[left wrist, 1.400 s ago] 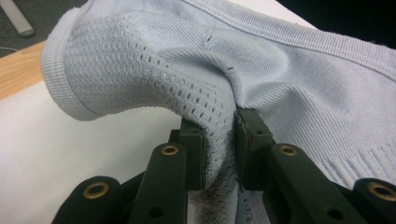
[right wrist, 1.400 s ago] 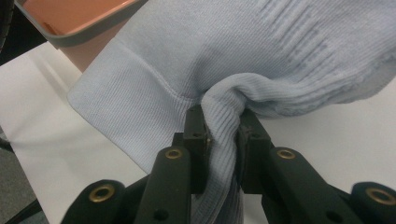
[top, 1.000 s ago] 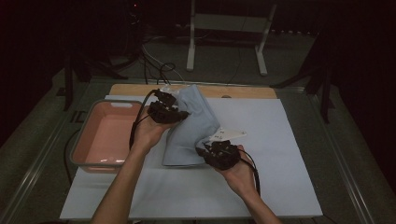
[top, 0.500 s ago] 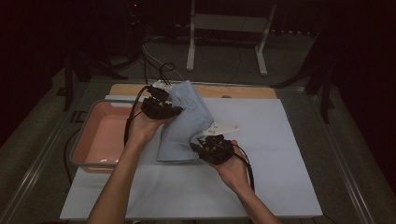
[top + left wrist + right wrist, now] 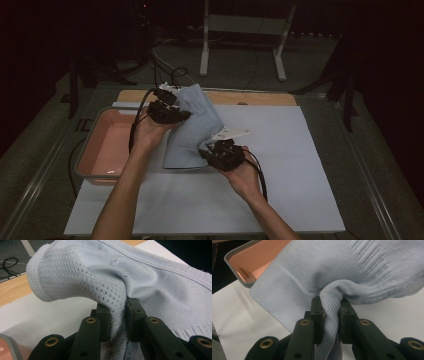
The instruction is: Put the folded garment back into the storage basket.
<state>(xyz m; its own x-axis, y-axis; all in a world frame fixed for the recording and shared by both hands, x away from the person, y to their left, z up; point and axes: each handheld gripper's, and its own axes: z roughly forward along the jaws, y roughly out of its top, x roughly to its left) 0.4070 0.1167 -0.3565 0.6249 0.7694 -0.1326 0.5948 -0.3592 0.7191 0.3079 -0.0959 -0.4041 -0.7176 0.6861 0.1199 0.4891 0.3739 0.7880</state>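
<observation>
Sock (image 5: 192, 125), pale blue and knitted, hangs stretched between the 2 grippers above the white mat (image 5: 280, 200) in the high view, near the mat's far-left corner. The left gripper (image 5: 172, 114) pinches its upper part beside the pink tray (image 5: 102, 150); the right gripper (image 5: 215, 155) pinches its lower end, nearer the middle of the mat.

In the left gripper view, the left gripper (image 5: 117, 315) is clamped narrow on a fold of the sock (image 5: 155, 285), where a mesh-knit panel bunches between the pads. No writing can be read.

In the right gripper view, the right gripper (image 5: 331, 312) is clamped on a ribbed fold of the sock (image 5: 352, 267), beside its cuff band; the tray (image 5: 254, 262) lies behind. No label shows.
</observation>
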